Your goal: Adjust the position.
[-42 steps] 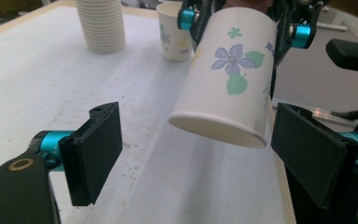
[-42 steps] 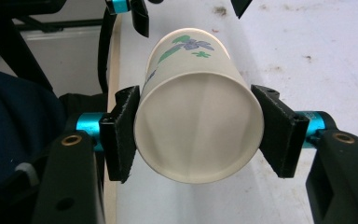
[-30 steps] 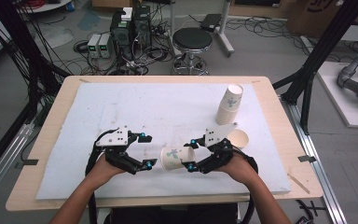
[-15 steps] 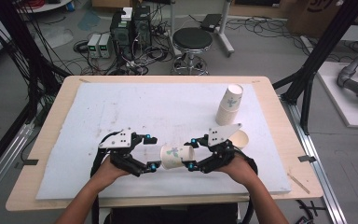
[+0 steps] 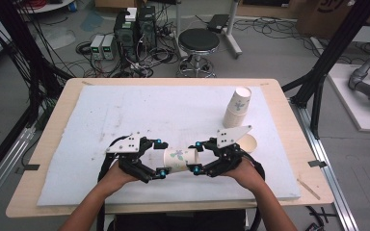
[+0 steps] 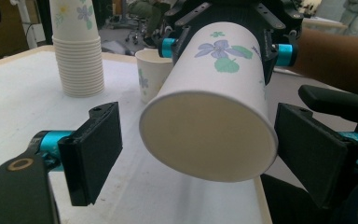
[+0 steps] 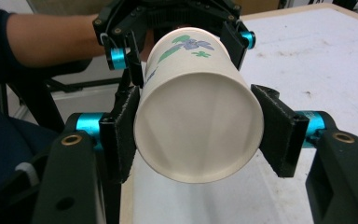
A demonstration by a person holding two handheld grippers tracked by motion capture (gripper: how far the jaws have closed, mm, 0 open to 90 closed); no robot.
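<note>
A white paper cup with a purple flower print [image 5: 179, 159] [image 6: 214, 116] [image 7: 198, 121] hangs on its side just above the white mat, near the table's front edge. My right gripper [image 5: 196, 156] [image 7: 203, 133] is shut on one end of it, with both pads pressed to its wall. My left gripper [image 5: 161, 158] [image 6: 203, 151] is open around the other end. One pad [image 6: 93, 149] stands well clear of the cup and the other [image 6: 312, 154] sits close beside it. The two grippers face each other along the cup.
A tall stack of paper cups [image 5: 236, 108] [image 6: 77, 51] stands at the back right of the white mat [image 5: 149, 110]. A single upright cup [image 5: 247, 143] [image 6: 151, 74] stands just behind my right gripper. The wooden table edge [image 5: 279, 125] borders the mat.
My left gripper has moved right and its open jaws now straddle the cup's free end. The right gripper and the cup have stayed almost still.
</note>
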